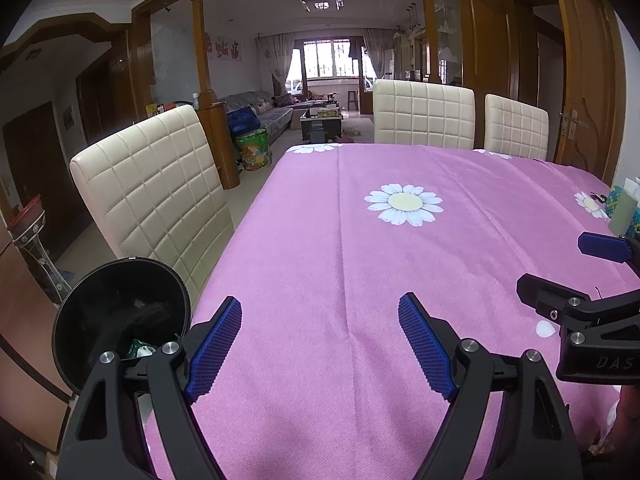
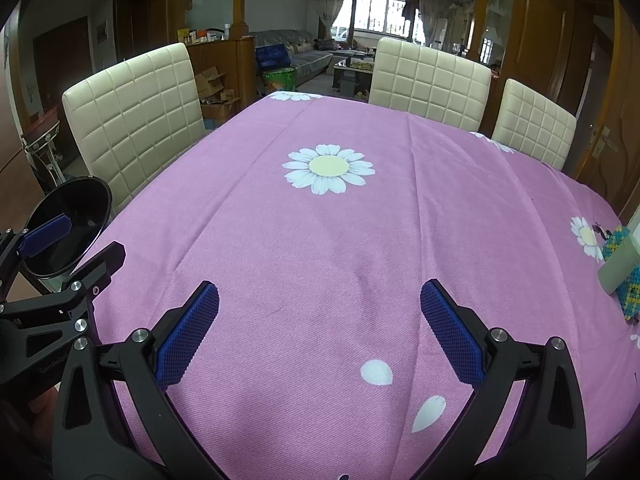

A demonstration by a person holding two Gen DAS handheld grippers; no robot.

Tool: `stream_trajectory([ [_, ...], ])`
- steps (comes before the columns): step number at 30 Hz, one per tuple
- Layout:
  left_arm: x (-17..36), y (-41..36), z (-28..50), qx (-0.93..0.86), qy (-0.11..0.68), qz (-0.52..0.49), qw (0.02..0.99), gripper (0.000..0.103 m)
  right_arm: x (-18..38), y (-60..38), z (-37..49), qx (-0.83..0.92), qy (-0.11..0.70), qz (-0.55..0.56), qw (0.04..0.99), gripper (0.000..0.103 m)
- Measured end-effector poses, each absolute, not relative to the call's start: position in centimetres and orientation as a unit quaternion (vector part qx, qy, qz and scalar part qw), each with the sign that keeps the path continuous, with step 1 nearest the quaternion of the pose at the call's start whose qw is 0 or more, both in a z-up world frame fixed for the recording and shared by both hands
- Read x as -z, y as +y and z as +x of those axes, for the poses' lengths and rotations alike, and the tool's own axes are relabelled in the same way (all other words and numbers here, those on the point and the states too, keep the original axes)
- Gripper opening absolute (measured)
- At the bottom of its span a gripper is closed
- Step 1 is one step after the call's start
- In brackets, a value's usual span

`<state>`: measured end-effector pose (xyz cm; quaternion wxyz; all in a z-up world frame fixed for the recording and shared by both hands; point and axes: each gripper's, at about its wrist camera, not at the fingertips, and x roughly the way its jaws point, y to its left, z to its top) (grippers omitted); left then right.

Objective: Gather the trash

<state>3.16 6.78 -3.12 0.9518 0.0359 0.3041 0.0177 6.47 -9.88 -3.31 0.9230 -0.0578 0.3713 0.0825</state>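
A round black trash bin (image 1: 120,316) stands beside the table's left edge; a scrap of green and white trash (image 1: 138,349) shows inside it. The bin also shows in the right wrist view (image 2: 80,216). My left gripper (image 1: 320,344) is open and empty above the pink tablecloth (image 1: 340,240), just right of the bin. My right gripper (image 2: 320,332) is open and empty over the cloth (image 2: 320,240), to the right of the left one. The right gripper's fingers (image 1: 600,246) show at the left wrist view's right edge. The left gripper's fingers (image 2: 48,234) show at the right wrist view's left edge.
Cream quilted chairs stand at the table's left (image 1: 148,188) and far side (image 1: 424,114), (image 1: 516,128). A beaded blue-yellow item with a pale green box (image 2: 622,268) lies at the table's right edge. A wooden door (image 1: 580,80) is at the right.
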Motion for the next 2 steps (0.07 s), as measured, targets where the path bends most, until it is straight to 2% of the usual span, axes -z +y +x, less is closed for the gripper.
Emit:
stream_trajectory([
  [2, 3.17, 6.89, 3.27, -0.017, 0.306, 0.034, 0.951, 0.079, 3.3, -9.89, 6.45, -0.083, 0.372, -0.058, 0.923, 0.099],
])
